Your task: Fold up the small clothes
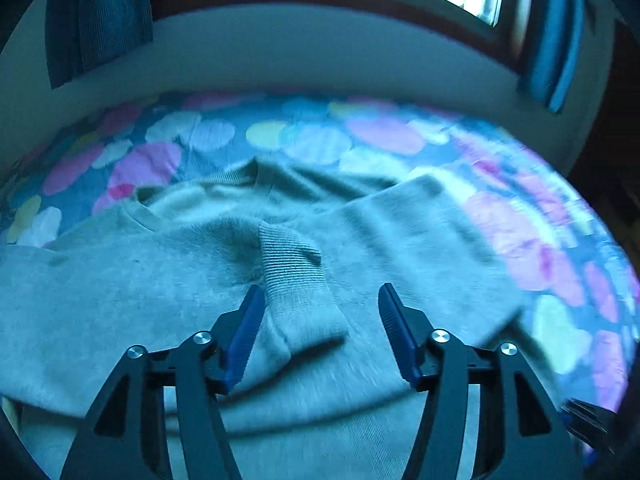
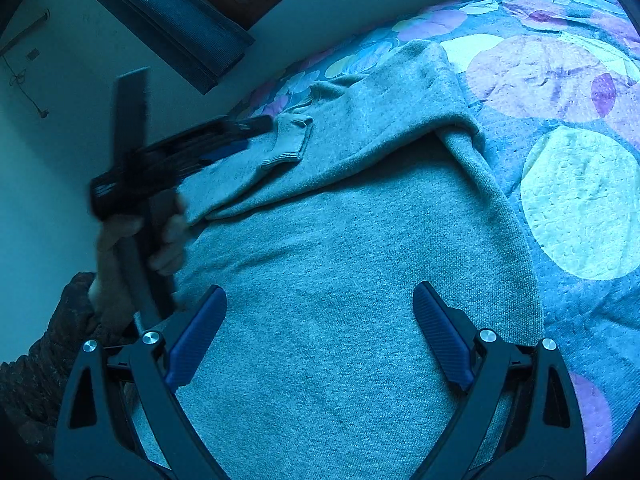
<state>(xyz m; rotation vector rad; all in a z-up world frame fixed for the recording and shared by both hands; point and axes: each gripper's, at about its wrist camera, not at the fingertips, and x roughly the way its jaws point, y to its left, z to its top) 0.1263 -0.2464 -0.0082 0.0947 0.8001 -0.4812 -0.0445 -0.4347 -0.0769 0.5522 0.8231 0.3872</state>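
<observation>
Sleeve (image 1: 298,280) lies folded across the sweater (image 1: 120,300); left gripper (image 1: 322,300) gapes empty right above its cuff, right gripper (image 2: 320,304) open too; body folds remain.

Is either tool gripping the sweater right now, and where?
Neither. The left tool is open, the ribbed cuff lying loose between its fingers. The right tool is open above the sweater.

One sweater (image 1: 120,280), two tools (image 1: 320,320)
</observation>
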